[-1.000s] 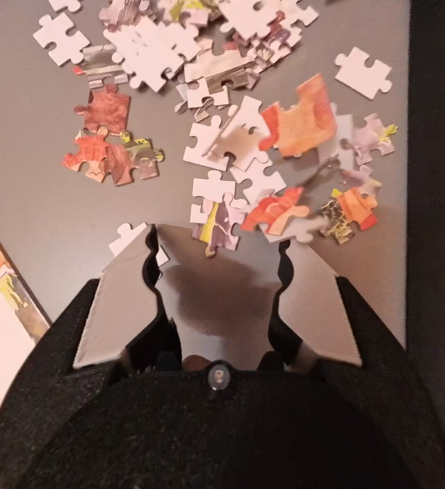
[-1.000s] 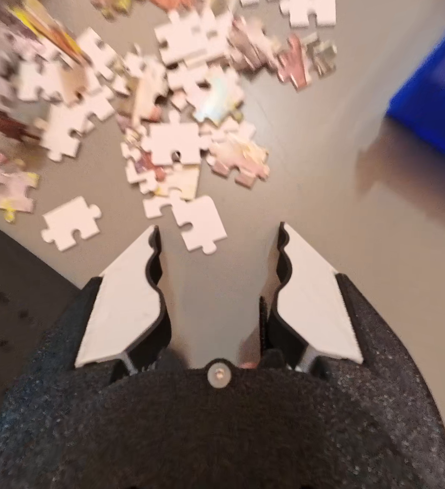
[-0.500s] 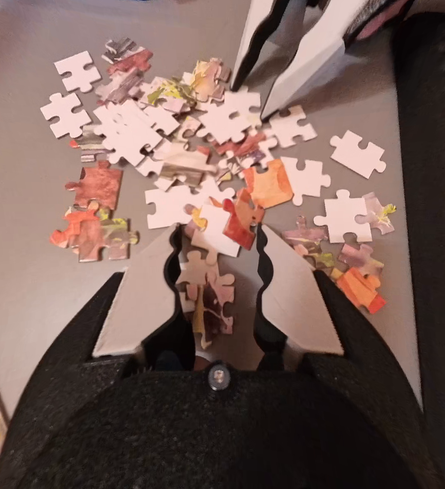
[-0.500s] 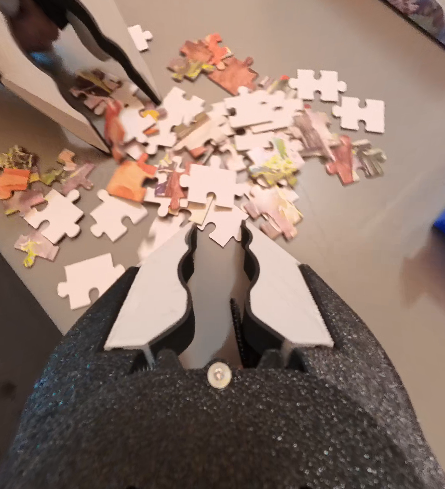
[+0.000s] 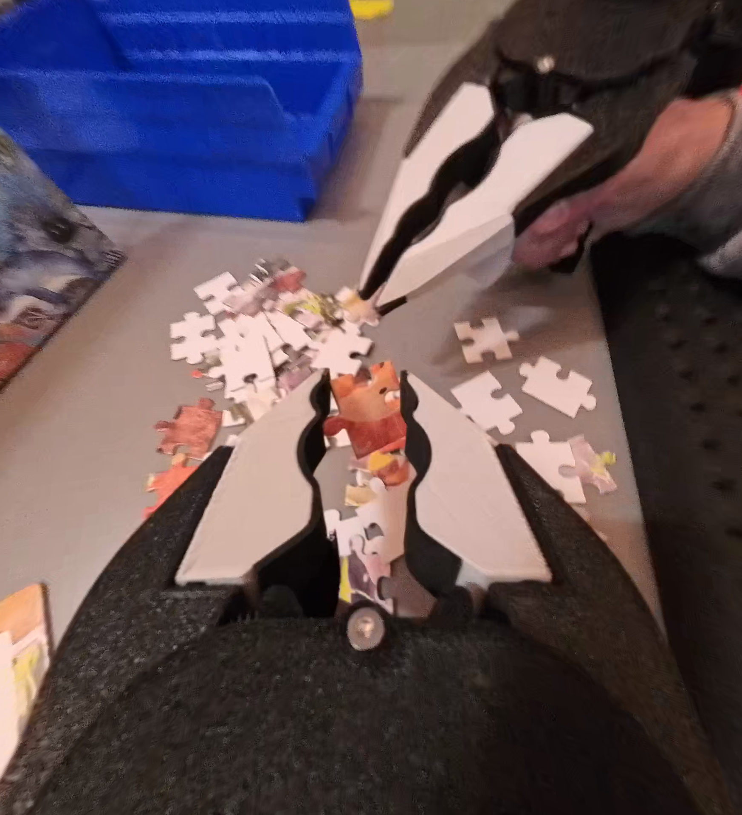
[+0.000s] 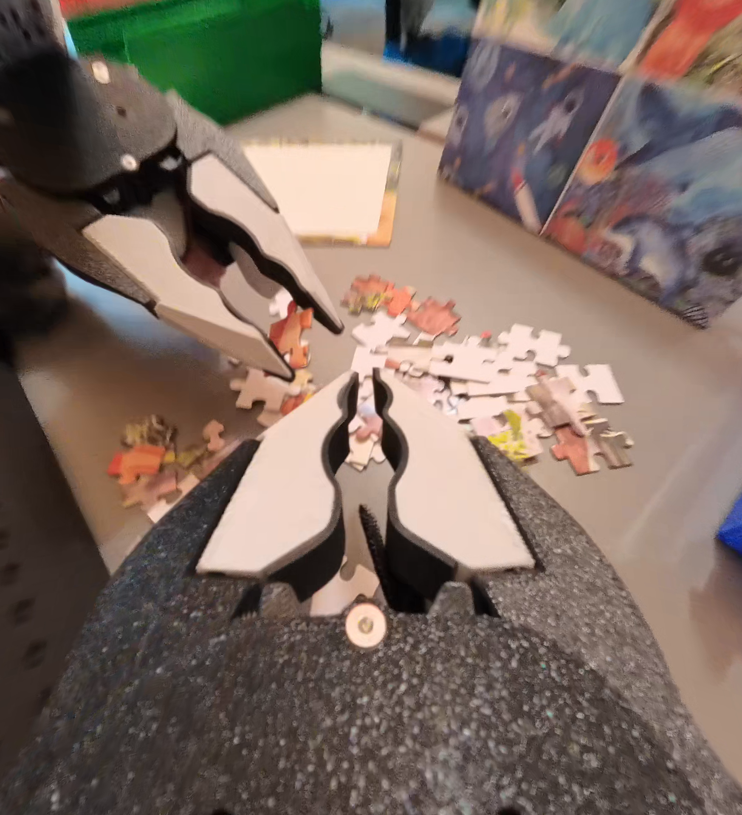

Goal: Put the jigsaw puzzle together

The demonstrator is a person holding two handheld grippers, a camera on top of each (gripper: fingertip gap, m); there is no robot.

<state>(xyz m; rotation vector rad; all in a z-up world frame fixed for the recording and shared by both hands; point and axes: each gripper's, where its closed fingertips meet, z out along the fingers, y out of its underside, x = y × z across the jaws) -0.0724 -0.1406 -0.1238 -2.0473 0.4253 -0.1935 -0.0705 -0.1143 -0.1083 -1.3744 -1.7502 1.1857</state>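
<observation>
Puzzle pieces | left gripper now clamps orange piece | right gripper narrowed, pinching pale piece

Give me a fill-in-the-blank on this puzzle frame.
The left tongs grip an ____ puzzle piece.
The bin behind the pile is ____.
The right tongs are held in a person's ____.
Missing: orange; blue; hand.

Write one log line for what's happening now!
left gripper: holding orange piece | right gripper: nearly shut over pile | puzzle: unassembled
</observation>
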